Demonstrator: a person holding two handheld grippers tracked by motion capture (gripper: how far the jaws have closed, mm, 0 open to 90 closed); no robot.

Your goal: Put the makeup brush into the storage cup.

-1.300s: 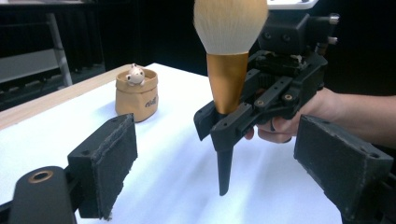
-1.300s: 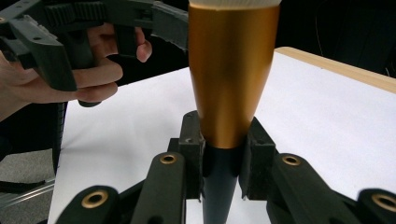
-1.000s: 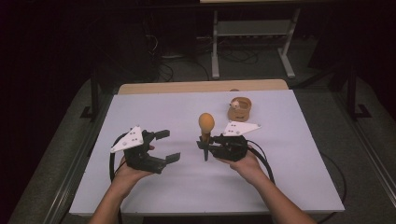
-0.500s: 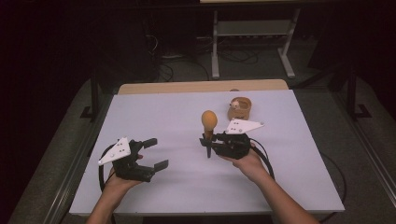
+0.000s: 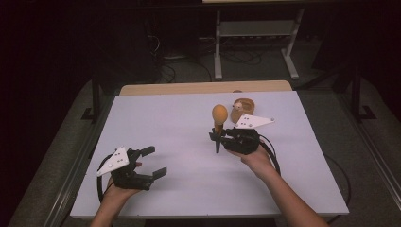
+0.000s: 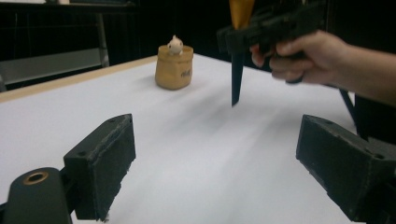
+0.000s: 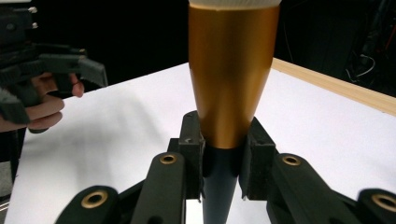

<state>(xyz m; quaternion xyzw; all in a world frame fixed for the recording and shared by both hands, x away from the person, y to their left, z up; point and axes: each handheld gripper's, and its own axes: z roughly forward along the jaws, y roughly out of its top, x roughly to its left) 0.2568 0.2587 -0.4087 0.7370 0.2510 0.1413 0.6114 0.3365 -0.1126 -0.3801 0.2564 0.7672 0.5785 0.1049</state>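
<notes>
My right gripper [image 5: 218, 137] is shut on a cone-shaped thing [image 5: 219, 116] with an orange bulb on top, a golden body and a black pointed stem. It holds the thing upright above the table's middle. In the right gripper view the pads [image 7: 254, 149] clamp the cone [image 7: 231, 70] where gold meets black. My left gripper [image 5: 158, 161] stands open near the front left, nothing between its jaws. From the left gripper view [image 6: 215, 172] I see the black tip [image 6: 236, 79] hanging just above the white table [image 6: 187, 140].
A small tan sack [image 5: 242, 108] with a white figure poking out of it stands at the back right, also seen as the sack [image 6: 174, 70] in the left gripper view. A wooden strip [image 5: 203, 88] edges the table's far side. A metal stand [image 5: 255, 33] rises behind the table.
My left gripper has moved toward the front left corner and sunk lower. The right gripper with the cone has kept still.
</notes>
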